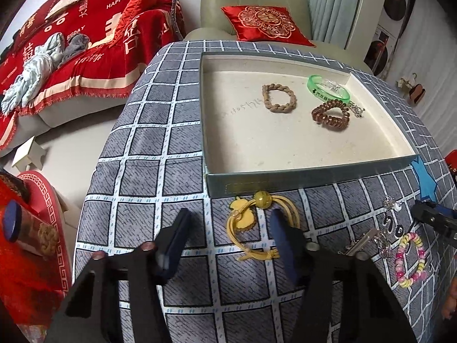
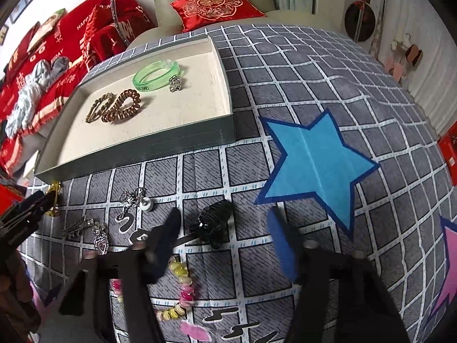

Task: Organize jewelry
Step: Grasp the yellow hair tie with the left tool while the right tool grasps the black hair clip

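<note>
On the left, the left gripper (image 1: 228, 228) hangs over the table (image 1: 137, 171) with its checked cloth. Its fingers (image 1: 177, 234) are open, one on each side of the yellow hair tie (image 1: 257, 223), and they do not press on it. The tie lies on the cloth just in front of the box (image 1: 308, 171). If the fingers close too high, I think they could slip off the thin loops, or catch only one loop and let the tie dangle and drop.

Inside the box lie a tan braided band (image 1: 278, 98), a brown coil tie (image 1: 331, 114), a green bangle (image 1: 328, 88) and a bit of silver chain (image 1: 355, 110).

Farther right, on the cloth, are a silver clip (image 2: 75, 227), some silver charms (image 2: 132, 200) and a pink and yellow bead bracelet (image 2: 182, 285).

The right gripper (image 2: 225, 234) is over the black claw clip (image 2: 214, 223). Its fingers (image 2: 168, 234) are open too, with the clip between them but not squeezed. The clip is bumpy and shiny, so it might pop out sideways when squeezed. The left finger is also close to the bead bracelet and could drag it along.
</note>
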The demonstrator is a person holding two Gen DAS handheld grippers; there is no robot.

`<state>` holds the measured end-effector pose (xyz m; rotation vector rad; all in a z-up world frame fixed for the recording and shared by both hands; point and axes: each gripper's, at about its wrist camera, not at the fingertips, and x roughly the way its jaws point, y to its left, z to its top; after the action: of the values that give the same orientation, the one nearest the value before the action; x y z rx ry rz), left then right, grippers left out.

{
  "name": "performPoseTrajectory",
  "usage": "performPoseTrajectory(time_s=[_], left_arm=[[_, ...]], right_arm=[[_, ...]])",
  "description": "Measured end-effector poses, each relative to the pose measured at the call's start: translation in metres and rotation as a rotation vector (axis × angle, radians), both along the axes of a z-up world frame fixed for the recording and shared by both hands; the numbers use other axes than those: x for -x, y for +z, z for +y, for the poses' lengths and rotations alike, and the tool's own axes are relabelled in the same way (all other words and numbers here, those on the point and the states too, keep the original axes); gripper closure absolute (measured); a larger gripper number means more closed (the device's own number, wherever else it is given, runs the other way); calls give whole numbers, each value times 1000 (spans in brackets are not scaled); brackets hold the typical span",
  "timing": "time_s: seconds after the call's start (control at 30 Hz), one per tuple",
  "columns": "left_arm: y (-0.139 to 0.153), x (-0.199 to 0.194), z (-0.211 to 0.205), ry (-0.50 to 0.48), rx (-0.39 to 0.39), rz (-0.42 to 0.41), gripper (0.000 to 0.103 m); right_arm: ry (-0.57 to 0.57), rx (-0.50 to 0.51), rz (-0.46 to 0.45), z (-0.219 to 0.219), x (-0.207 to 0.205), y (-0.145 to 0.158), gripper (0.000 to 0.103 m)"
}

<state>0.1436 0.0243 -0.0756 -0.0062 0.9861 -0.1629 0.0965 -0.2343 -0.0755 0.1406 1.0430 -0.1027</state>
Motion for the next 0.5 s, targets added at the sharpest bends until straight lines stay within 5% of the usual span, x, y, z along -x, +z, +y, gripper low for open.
performPoseTrajectory(time_s=[0.13, 0.5], left_arm=[[2, 3, -4, -29, 6, -12, 68], [16, 22, 5, -46, 79, -25, 68]], right_arm=[[-5, -6, -4, -3, 2, 1, 77], [13, -104, -52, -12, 16, 17, 77]])
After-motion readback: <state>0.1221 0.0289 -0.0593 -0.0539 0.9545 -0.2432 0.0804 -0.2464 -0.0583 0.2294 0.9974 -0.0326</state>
